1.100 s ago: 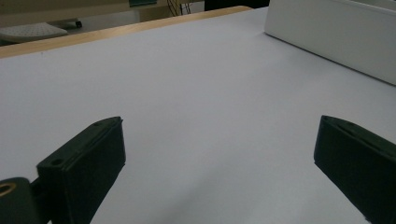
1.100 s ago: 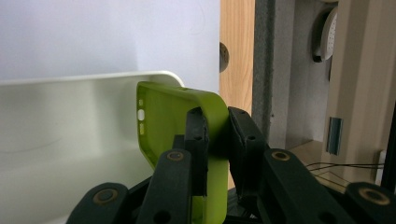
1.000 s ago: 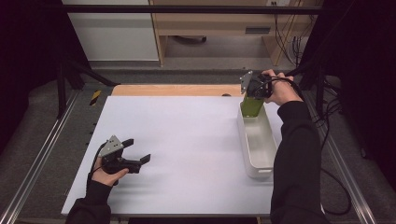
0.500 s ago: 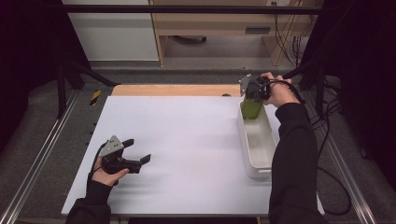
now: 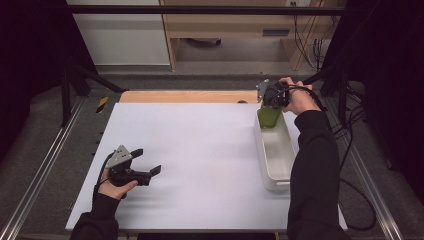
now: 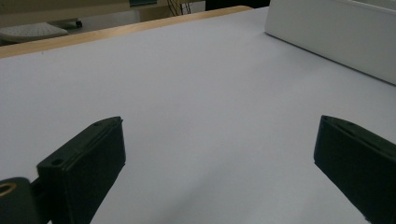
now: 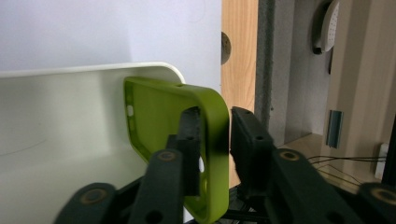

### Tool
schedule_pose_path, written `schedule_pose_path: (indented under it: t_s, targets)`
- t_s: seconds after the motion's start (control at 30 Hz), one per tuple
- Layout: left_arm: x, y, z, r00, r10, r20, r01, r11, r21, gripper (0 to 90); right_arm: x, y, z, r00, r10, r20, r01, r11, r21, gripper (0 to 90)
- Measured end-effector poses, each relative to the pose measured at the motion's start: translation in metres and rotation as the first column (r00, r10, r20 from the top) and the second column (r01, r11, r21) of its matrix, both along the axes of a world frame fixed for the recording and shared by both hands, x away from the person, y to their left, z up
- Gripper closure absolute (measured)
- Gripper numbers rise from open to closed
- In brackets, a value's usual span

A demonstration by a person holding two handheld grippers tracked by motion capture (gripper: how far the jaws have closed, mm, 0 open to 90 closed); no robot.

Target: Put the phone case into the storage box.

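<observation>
A lime-green phone case [image 5: 269,117] hangs at the far end of a long white tray [image 5: 278,183] on the right side of the table. My right gripper [image 5: 270,105] is shut on the case's edge from above. In the right gripper view the case [image 7: 159,109] has one side wall pinched between the jaws of the right gripper [image 7: 215,115], with the tray's wall [image 7: 60,107] behind it. I cannot tell whether the case touches the tray. My left gripper [image 5: 147,161] rests open near the front left of the white table [image 5: 200,145], its jaws wide apart with nothing between them [image 6: 219,154].
The tray's side [image 6: 336,32] stands far off in the left gripper view. A wooden strip [image 5: 185,96] runs along the table's far edge, with cabinets and cables beyond. Metal rails [image 5: 45,165] flank the table on both sides.
The right gripper has dropped slightly with the green case over the tray's far end. The left gripper has stayed where it was.
</observation>
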State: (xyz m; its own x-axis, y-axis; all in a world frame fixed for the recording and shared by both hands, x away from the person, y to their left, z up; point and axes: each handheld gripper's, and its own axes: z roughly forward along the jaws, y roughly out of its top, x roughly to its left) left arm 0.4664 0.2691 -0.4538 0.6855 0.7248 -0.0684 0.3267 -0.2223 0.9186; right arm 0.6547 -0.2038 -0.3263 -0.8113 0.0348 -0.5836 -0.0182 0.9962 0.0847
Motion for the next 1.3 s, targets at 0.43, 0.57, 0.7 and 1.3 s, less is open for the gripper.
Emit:
schedule_pose_path:
  t_s: [0.43,0.57,0.7,1.3]
  targets:
    - [-0.001,0.0,0.001,1.0,0.001,0.004,-0.001,1.0,-0.003,2.0,-0.011,-0.002,0.017,0.999,-0.036,0.028,0.032,0.991,0.126,47.9]
    - [-0.001,0.001,0.001,1.0,0.001,0.007,-0.001,1.0,-0.005,2.0,-0.017,-0.003,0.022,0.9982,-0.049,0.033,0.042,0.983,0.179,42.8]
    - [-0.001,0.001,0.001,1.0,-0.001,0.005,0.001,1.0,-0.008,1.9,-0.026,-0.003,0.028,0.9969,-0.075,0.023,0.066,0.962,0.266,38.8]
    - [-0.004,0.001,0.004,0.9998,-0.013,0.012,0.013,0.9996,-0.023,1.9,-0.084,-0.01,0.034,0.9665,-0.247,-0.068,0.235,0.744,0.625,14.3]
